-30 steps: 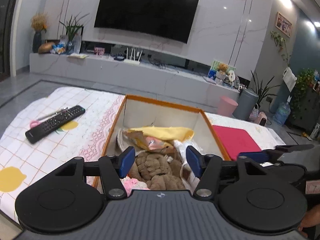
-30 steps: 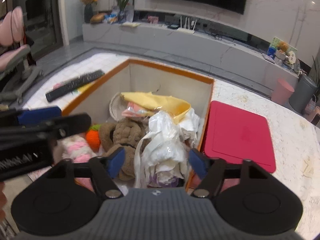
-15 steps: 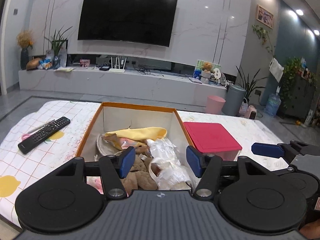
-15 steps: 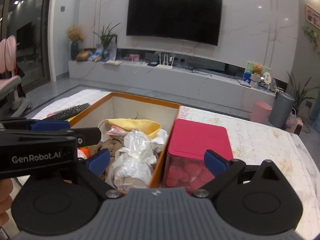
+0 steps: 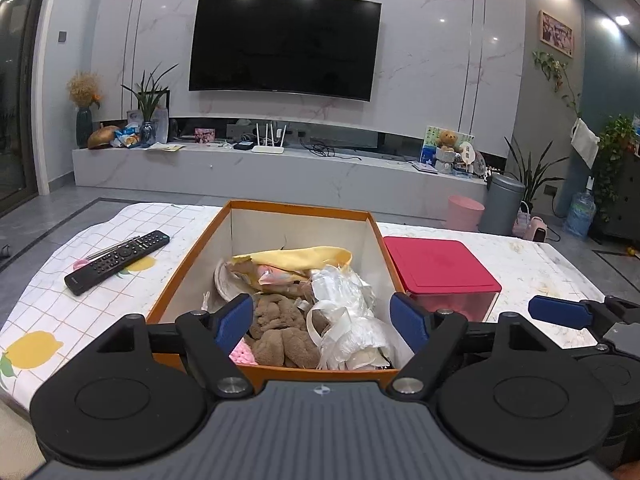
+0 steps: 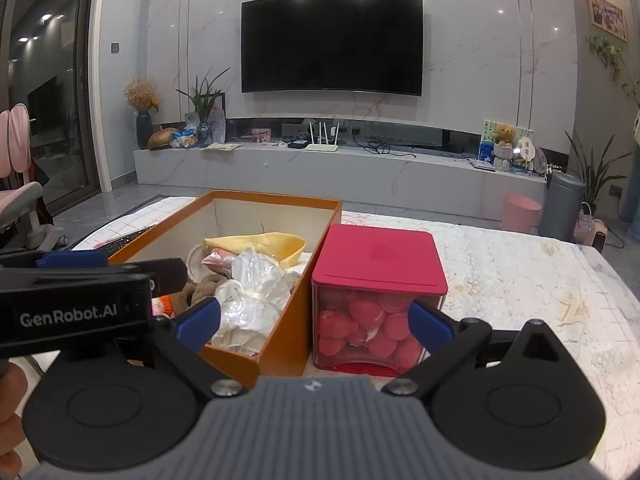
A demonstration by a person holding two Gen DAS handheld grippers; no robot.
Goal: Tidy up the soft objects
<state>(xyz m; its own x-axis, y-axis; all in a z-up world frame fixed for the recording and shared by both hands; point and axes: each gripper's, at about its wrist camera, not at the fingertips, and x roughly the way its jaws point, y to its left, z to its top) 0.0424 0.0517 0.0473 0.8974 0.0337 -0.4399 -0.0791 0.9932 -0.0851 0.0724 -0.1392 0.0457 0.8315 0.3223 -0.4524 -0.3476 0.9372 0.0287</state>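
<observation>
Right claw [image 6: 314, 322] spread empty, red-lidded container [image 6: 378, 280] straight ahead (closer than left claw [image 5: 322, 322], opening, empty, over orange box [image 5: 192, 256]).

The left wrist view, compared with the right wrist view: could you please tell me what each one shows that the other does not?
Only the left wrist view shows the whole remote control on the lemon-print cloth. Only the right wrist view shows the pink balls inside the red-lidded container and a pink chair. Both show the orange box of soft items and the television.
</observation>
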